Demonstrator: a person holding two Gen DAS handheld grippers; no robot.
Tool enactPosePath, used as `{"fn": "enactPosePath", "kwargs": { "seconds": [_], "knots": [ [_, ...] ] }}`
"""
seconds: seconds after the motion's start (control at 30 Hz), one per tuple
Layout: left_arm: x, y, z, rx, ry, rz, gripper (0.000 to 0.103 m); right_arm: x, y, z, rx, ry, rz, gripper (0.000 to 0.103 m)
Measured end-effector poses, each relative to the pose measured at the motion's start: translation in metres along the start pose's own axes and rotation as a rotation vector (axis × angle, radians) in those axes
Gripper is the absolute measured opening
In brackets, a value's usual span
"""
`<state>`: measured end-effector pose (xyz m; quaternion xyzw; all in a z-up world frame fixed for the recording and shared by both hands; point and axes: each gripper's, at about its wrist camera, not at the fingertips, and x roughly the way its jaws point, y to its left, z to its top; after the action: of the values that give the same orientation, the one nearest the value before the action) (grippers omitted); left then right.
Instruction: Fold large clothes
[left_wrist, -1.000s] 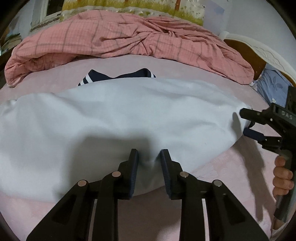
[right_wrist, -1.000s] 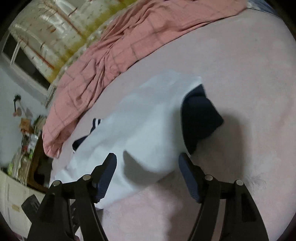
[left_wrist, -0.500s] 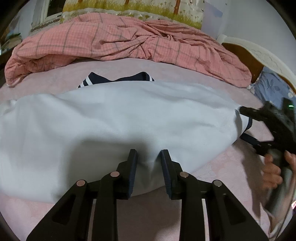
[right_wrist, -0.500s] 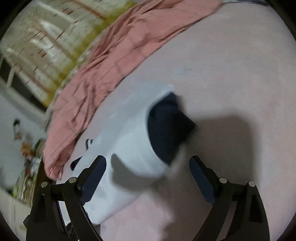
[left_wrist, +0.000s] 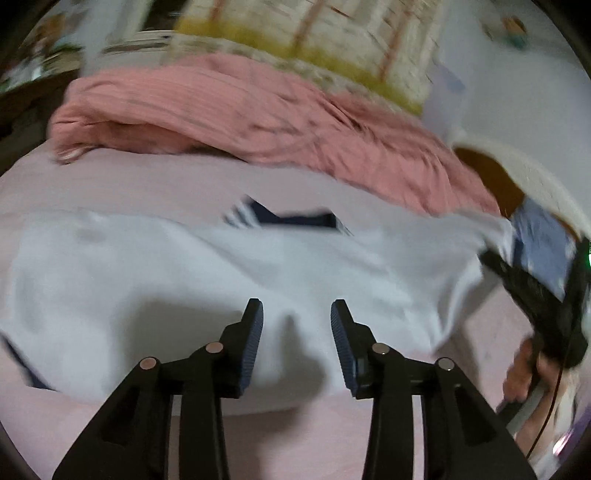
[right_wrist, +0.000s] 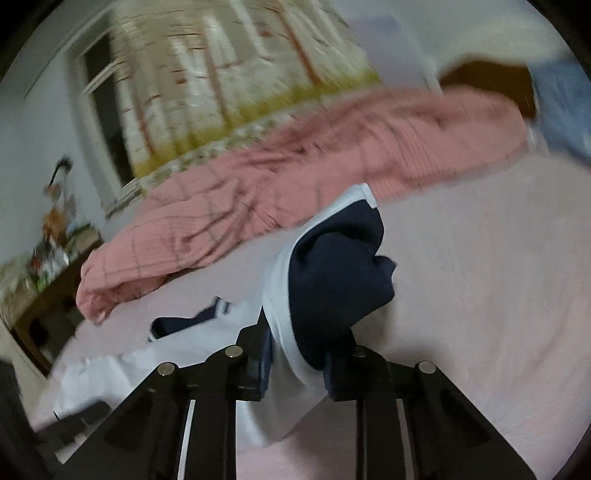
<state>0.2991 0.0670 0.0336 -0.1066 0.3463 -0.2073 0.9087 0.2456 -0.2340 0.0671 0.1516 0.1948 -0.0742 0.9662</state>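
A large white garment (left_wrist: 184, 280) with a navy striped collar (left_wrist: 295, 219) lies spread on the pink bed sheet (left_wrist: 295, 443). My left gripper (left_wrist: 297, 332) stands open over the garment's near hem, with cloth bunched between the fingers. My right gripper (right_wrist: 299, 365) is shut on the garment's navy sleeve end (right_wrist: 332, 280) with its white cuff, and holds it lifted off the sheet. The right gripper also shows at the right of the left wrist view (left_wrist: 532, 291), at the garment's right corner.
A crumpled pink checked blanket (left_wrist: 258, 122) lies across the far side of the bed. A white headboard (left_wrist: 535, 173) and a blue pillow (left_wrist: 543, 240) are at the right. A curtained window and a cluttered dresser (right_wrist: 48, 266) stand beyond.
My left gripper has opened wider on the hem. My right gripper has closed on the navy sleeve end and lifted it. Both views have tilted upward.
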Motion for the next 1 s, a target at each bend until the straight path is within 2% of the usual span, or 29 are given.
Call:
{"fn": "enactPosePath", "kwargs": {
  "seconds": [0.07,0.13,0.3,0.4,0.5,0.57,0.7,1.0],
  "knots": [
    [-0.020,0.022,0.010,-0.011,-0.063,0.094,0.038,-0.015,0.030,0.002,-0.060,-0.030,0.032,0.022],
    [-0.038,0.042,0.017,-0.042,-0.111,0.141,0.038,-0.027,0.071,0.002,-0.131,-0.056,0.072,0.021],
    [-0.071,0.082,0.026,-0.161,-0.187,0.085,0.038,-0.037,0.163,-0.007,-0.245,-0.081,0.161,0.019],
    [-0.080,0.093,0.028,-0.177,-0.210,0.130,0.038,-0.026,0.210,-0.024,-0.305,-0.065,0.192,0.019],
    [-0.084,0.103,0.029,-0.208,-0.218,0.154,0.038,-0.002,0.250,-0.052,-0.345,0.013,0.229,0.018],
    [-0.090,0.112,0.029,-0.233,-0.231,0.158,0.038,0.010,0.267,-0.072,-0.331,0.083,0.276,0.018],
    [-0.106,0.132,0.029,-0.273,-0.270,0.179,0.038,0.030,0.289,-0.098,-0.329,0.166,0.336,0.016],
    [-0.127,0.154,0.024,-0.330,-0.321,0.177,0.040,0.024,0.322,-0.129,-0.418,0.193,0.415,0.016]
  ]
}}
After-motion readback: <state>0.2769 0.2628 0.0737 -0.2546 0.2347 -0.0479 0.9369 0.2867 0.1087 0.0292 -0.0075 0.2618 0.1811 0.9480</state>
